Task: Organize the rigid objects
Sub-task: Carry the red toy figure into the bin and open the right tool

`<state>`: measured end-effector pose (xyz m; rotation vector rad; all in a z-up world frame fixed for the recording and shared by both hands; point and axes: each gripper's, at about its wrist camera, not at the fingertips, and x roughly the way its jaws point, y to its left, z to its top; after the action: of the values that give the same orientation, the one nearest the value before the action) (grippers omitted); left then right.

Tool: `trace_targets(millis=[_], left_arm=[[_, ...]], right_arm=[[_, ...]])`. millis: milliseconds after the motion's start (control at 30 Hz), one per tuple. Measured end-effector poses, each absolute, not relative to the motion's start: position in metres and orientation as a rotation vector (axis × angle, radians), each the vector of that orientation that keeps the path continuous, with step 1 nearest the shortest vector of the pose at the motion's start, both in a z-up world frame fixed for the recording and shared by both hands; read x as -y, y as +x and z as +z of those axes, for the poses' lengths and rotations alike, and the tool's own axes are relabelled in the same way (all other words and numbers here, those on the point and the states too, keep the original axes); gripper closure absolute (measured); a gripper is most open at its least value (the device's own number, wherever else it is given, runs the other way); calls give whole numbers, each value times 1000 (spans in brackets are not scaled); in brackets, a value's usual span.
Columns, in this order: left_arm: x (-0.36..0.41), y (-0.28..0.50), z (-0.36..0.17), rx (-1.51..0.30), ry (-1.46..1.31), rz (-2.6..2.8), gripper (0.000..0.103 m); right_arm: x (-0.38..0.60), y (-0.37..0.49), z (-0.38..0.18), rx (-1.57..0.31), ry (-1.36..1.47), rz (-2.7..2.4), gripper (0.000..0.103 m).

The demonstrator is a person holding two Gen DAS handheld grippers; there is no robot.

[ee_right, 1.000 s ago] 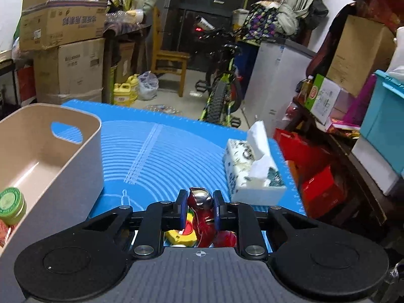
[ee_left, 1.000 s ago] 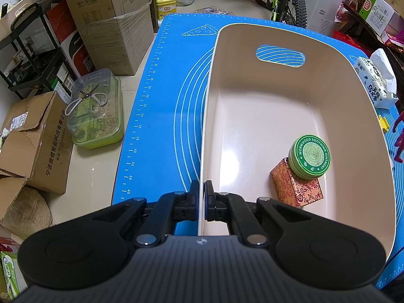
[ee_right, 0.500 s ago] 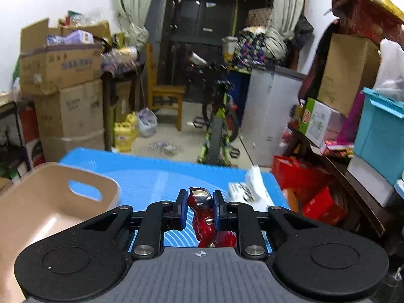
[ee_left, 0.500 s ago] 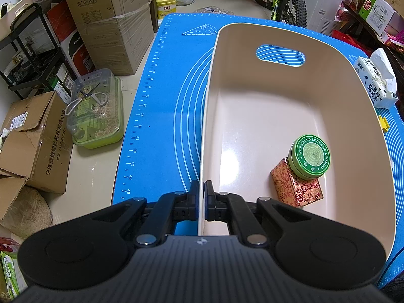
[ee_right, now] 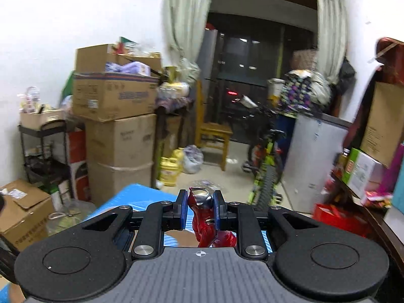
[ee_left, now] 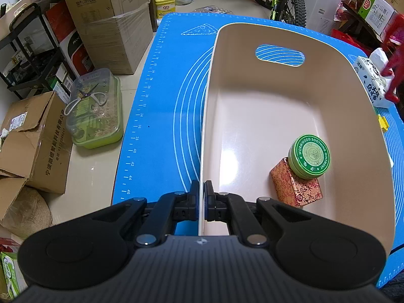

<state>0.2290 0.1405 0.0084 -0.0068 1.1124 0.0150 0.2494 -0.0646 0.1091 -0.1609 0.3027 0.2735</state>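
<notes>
Left wrist: we see the left gripper [ee_left: 201,197] clamped on the bin [ee_left: 252,111] wall; bin sits on the blue mat [ee_left: 156,116], holding a tin [ee_left: 309,156] leaning on a red box [ee_left: 296,186]. Right wrist: right gripper [ee_right: 200,212] clamped on a red figure [ee_right: 204,217], raised over the mat.

A beige bin [ee_left: 252,101] is being shown on a blue mat [ee_left: 161,116] patterned with white lines. A green round tin [ee_left: 309,156] with white lettering and a red-and-gold floral box [ee_left: 296,185] are being seen inside. A red-and-silver figure [ee_right: 203,212] is being displayed.
</notes>
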Motion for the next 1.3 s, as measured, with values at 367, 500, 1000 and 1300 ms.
trace_targets(millis=[367, 500, 1000, 1300], left_arm=[[-141, 230, 9, -1113, -6, 14, 98], [-141, 229, 9, -1112, -5, 13, 98], [-141, 229, 9, -1112, -7, 11, 98], [-142, 229, 10, -1112, -7, 10, 98]], right_arm=[[12, 248, 87, -358, -163, 409, 72], [-2, 248, 71, -395, -187, 443, 72], [-9, 262, 15, -647, -171, 454, 61], [24, 262, 34, -647, -116, 431, 36]])
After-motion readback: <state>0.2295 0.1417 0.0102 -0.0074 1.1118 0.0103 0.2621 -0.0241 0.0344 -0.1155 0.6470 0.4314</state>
